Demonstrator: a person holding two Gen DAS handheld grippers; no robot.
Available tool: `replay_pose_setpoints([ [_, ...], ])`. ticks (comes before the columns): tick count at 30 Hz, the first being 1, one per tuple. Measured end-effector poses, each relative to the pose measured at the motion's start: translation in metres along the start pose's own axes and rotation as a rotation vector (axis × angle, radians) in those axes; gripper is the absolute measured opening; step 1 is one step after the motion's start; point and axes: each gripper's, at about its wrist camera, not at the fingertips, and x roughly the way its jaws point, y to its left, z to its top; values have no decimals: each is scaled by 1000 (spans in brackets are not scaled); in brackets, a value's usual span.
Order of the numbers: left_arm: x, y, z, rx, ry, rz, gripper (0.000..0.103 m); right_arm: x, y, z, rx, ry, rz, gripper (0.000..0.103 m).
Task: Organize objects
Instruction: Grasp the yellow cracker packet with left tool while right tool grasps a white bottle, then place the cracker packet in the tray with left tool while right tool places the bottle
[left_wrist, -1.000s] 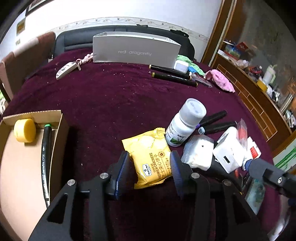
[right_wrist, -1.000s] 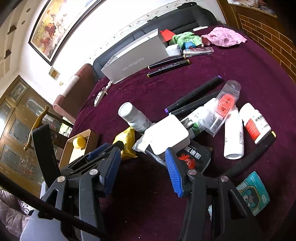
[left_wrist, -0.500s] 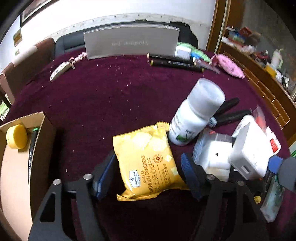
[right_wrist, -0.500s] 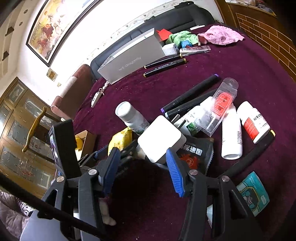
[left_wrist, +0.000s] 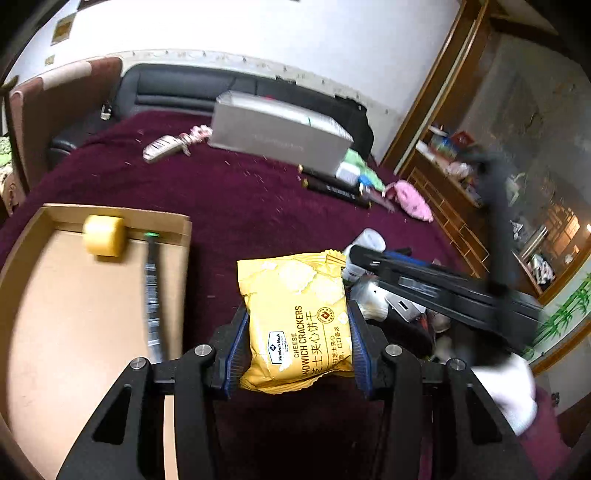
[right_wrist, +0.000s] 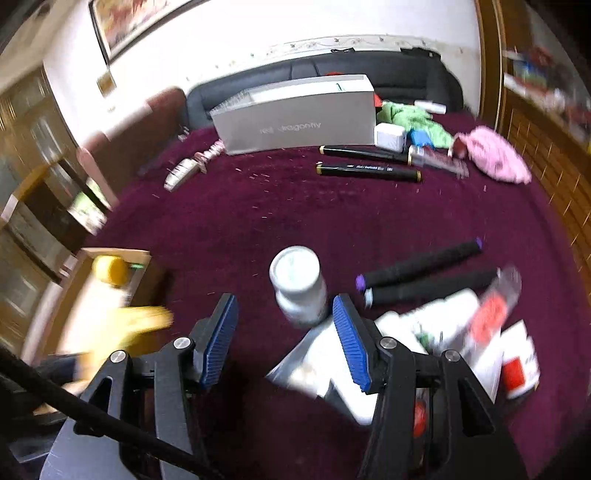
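My left gripper (left_wrist: 295, 314) holds a yellow cracker packet (left_wrist: 291, 291) above the maroon cloth; its jaws are closing, with both blue pads pressed on the packet's sides. To its left lies an open cardboard box (left_wrist: 74, 314) holding a yellow roll (left_wrist: 103, 234) and a black marker (left_wrist: 151, 288). My right gripper (right_wrist: 284, 301) stands open. A white bottle (right_wrist: 297, 277) sits upright just past its tips, untouched. In the right wrist view the packet (right_wrist: 140, 325) is a yellow blur beside the box (right_wrist: 140, 254).
A grey shoe box (right_wrist: 295, 118), two black pens (right_wrist: 369, 173), a pink cloth (right_wrist: 491, 155) and a key fob (right_wrist: 181, 173) lie at the back. Two dark markers (right_wrist: 417, 266) and a heap of white packs (right_wrist: 443, 325) sit right of the bottle.
The left gripper closed on the cracker packet, lifted it and carried it left towards the cardboard box. The right gripper swung left from the white adapter to the bottle.
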Motion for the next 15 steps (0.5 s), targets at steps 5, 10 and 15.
replay_pose_setpoints([
  [5, -31, 29, -1, -5, -56, 75, 43, 30, -6, 8, 28, 31, -9, 34],
  [10, -50, 63, -5, -57, -99, 114, 43, 21, -10, 12, 99, 44, 53, 32],
  [15, -68, 90, -8, -102, -133, 145, 43, -19, 2, 14, 113, 9, 131, 32],
])
